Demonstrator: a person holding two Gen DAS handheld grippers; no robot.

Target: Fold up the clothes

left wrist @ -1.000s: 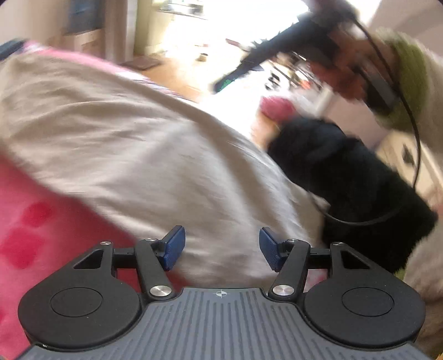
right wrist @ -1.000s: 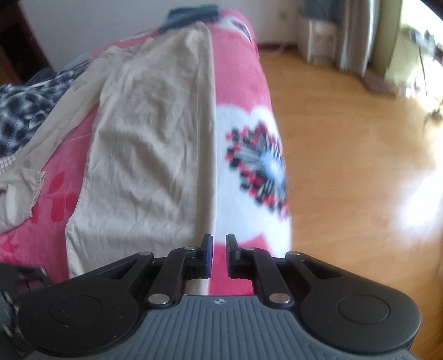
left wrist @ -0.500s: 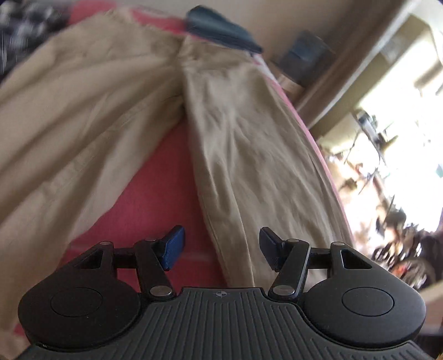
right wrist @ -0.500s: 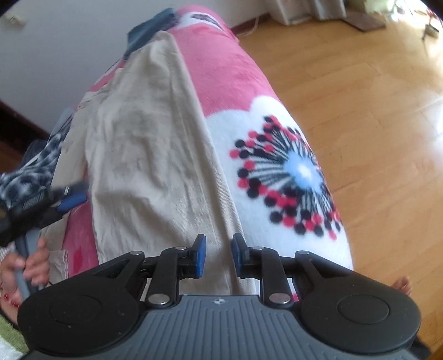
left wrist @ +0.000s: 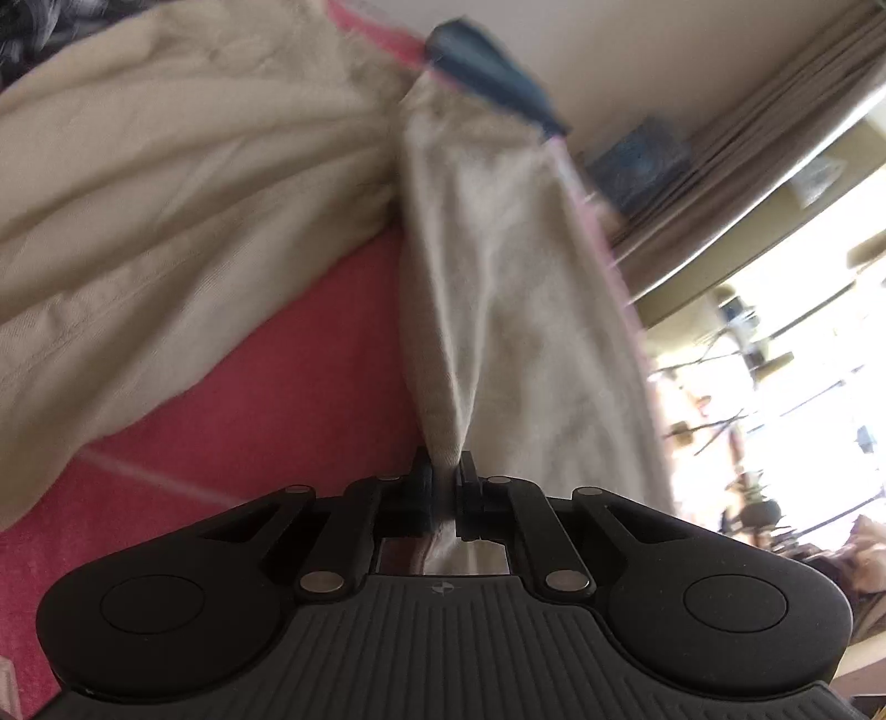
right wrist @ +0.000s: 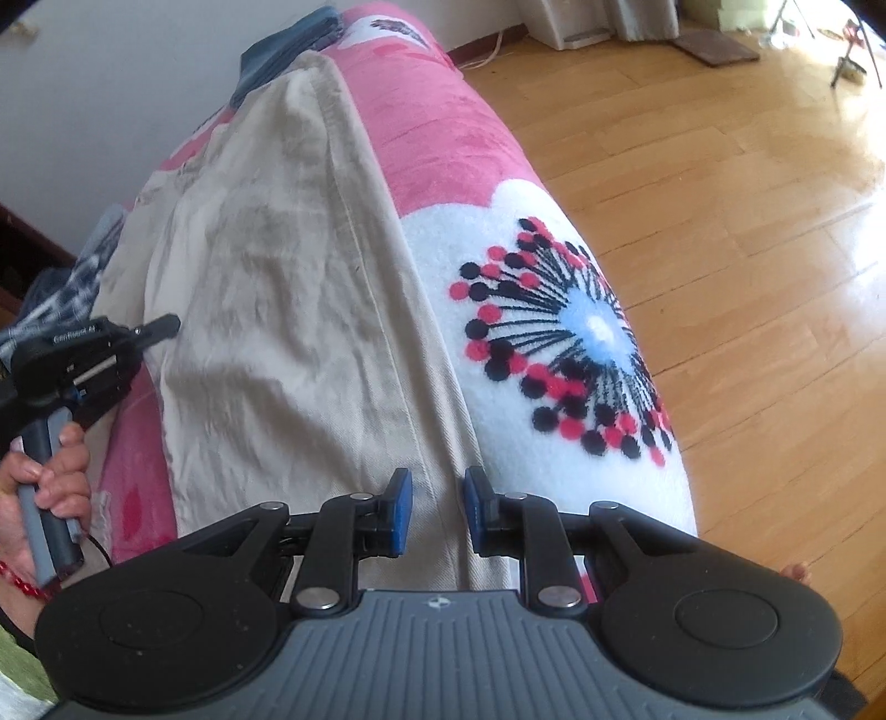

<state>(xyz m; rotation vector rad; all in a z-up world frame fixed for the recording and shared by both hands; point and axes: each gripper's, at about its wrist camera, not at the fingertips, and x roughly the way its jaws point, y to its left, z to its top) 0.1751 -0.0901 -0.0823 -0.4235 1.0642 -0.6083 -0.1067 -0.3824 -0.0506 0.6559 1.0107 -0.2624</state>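
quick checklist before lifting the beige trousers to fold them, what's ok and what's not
1. Left claw shut on the beige trousers: ok, jaws just closed, cloth pinched.
2. Right claw gripping: not ok, jaws open over the trouser leg hem.
3. Trouser leg flat on the pink blanket: ok, lightly wrinkled.
4. Other leg aligned: not ok, splayed apart.
5. Dark blue garment clear of the waist: cannot tell.

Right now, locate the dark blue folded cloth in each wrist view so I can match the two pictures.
Left wrist view: dark blue folded cloth at top centre, just beyond the far end of the beige trousers.
Right wrist view: dark blue folded cloth at top left, against the wall, again past the trousers' far end.
Shared landmark: the pink blanket under the trousers.
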